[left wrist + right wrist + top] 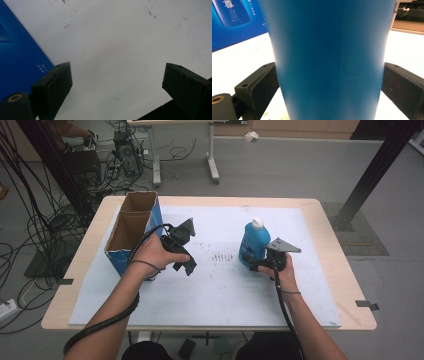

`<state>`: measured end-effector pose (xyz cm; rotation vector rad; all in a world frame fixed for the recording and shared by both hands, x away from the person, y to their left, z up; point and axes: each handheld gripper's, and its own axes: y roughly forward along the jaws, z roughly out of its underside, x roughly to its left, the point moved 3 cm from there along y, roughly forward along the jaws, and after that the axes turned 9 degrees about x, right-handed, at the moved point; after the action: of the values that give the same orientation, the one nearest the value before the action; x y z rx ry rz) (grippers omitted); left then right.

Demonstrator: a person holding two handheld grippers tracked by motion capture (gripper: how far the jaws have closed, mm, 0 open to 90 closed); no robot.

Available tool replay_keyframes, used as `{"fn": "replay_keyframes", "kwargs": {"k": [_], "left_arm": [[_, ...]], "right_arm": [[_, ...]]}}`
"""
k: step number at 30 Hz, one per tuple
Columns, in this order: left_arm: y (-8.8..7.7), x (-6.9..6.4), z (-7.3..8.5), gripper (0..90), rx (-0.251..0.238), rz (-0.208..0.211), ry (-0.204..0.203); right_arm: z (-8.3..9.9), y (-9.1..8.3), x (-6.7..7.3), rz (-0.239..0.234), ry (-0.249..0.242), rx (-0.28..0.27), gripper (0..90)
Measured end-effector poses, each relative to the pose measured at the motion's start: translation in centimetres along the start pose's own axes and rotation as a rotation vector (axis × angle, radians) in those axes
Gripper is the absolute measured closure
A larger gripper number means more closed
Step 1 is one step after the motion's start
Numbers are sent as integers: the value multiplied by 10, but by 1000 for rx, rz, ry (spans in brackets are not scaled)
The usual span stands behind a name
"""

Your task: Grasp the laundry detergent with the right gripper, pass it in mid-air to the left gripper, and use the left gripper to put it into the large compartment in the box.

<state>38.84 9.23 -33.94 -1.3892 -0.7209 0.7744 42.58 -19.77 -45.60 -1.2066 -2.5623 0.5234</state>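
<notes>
1. At the left of the table [75,265] stands an open cardboard box [131,232] with blue outer sides and a bare brown inside; it sits on the left edge of the white sheet [210,290] that covers most of the tabletop. In the left gripper view its blue wall [17,57] fills the left side, just beside the left jaw.
2. Just right of the box, the left hand [155,254] holds the left gripper [182,251] low over the sheet, and its cable trails back along the forearm. Its jaws stand wide apart with bare white sheet between them, and they grip nothing.
3. Near the middle of the sheet lies a small patch of dark scuff marks [222,256], between the two grippers.
4. Right of centre stands the blue bottle [255,242] with a white cap [257,223], upright on the sheet and well apart from the box.
5. The right gripper [254,264] comes in from the bottle's right, held by the right hand [286,275]. In the right gripper view the blue body [329,62] fills the gap, both black jaws pressed against its sides low down, so the bottle is clamped.
</notes>
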Motion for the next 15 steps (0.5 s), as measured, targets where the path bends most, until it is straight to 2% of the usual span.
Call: {"fn": "replay_keyframes", "kwargs": {"k": [15], "left_arm": [[-1,-2,-1,95,-5,0,-1]], "right_arm": [[0,0,1,-2,-3,-6,40]]}}
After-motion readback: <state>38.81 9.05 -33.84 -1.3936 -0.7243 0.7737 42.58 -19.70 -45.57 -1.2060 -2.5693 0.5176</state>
